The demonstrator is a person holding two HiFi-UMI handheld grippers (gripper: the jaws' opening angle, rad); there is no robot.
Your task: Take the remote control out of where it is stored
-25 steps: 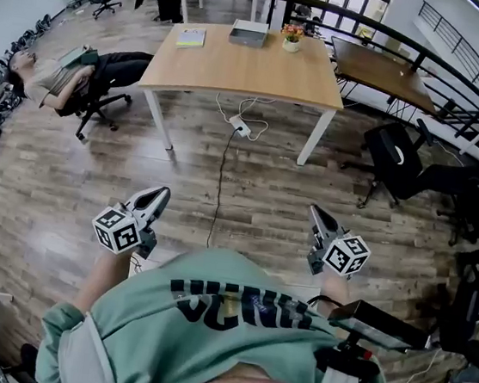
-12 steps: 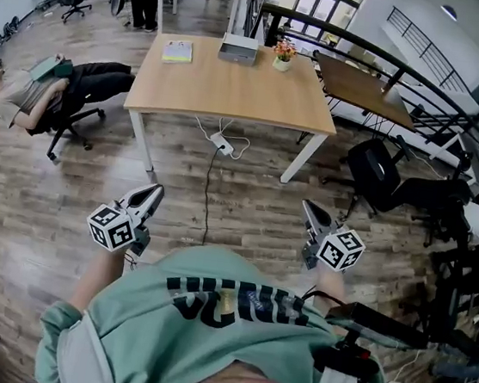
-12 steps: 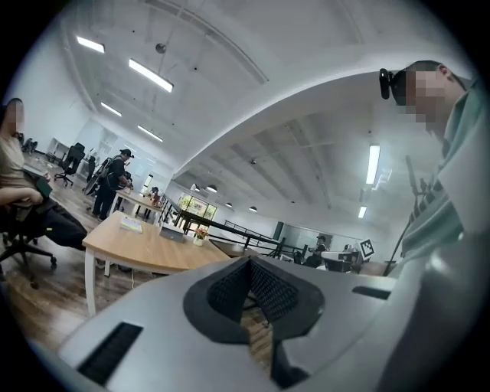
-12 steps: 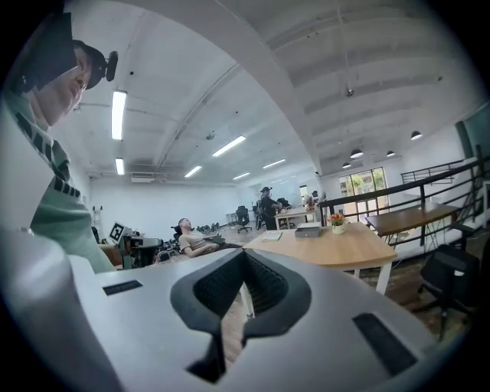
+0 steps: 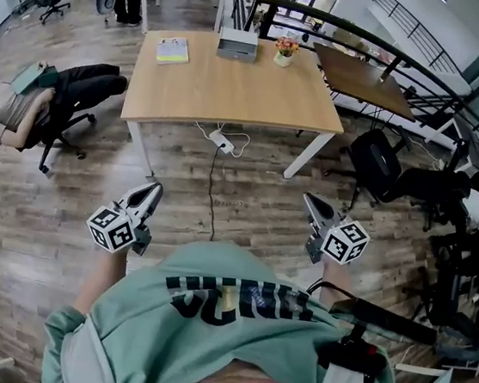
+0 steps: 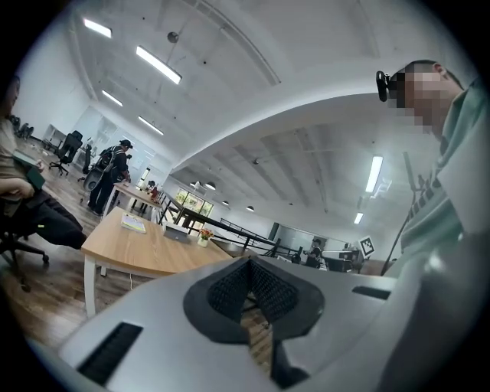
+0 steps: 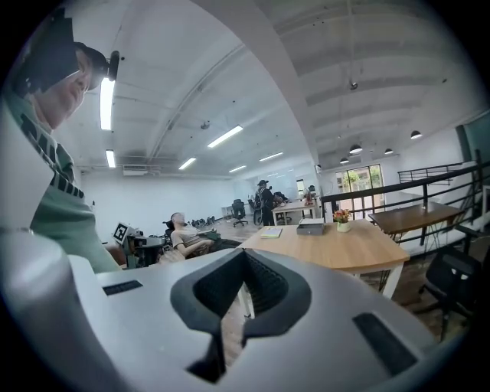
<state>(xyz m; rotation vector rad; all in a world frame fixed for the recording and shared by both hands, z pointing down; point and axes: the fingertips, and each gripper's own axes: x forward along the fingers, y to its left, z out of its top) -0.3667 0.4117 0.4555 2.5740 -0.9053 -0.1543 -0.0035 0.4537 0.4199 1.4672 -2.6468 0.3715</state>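
No remote control shows in any view. A wooden table [image 5: 234,90] stands ahead of me on the plank floor. On its far edge lie a grey box [image 5: 237,45], a yellow-green booklet [image 5: 173,50] and a small flower pot [image 5: 284,47]. My left gripper [image 5: 155,188] hangs at waist height, well short of the table, shut and empty. My right gripper [image 5: 310,200] is level with it on the other side, also shut with nothing in it. In the left gripper view the closed pads [image 6: 230,287] point toward the table [image 6: 145,249]; the right gripper view shows the same table [image 7: 344,249].
A power strip [image 5: 224,144] and its cable lie on the floor under the table. A person reclines in an office chair [image 5: 33,105] at the left. A black chair [image 5: 381,165] stands right of the table, with a dark railing [image 5: 354,31] and another desk [image 5: 362,76] behind.
The table sits slightly nearer and larger in the head view. Both grippers stay shut in about the same place in front of my body.
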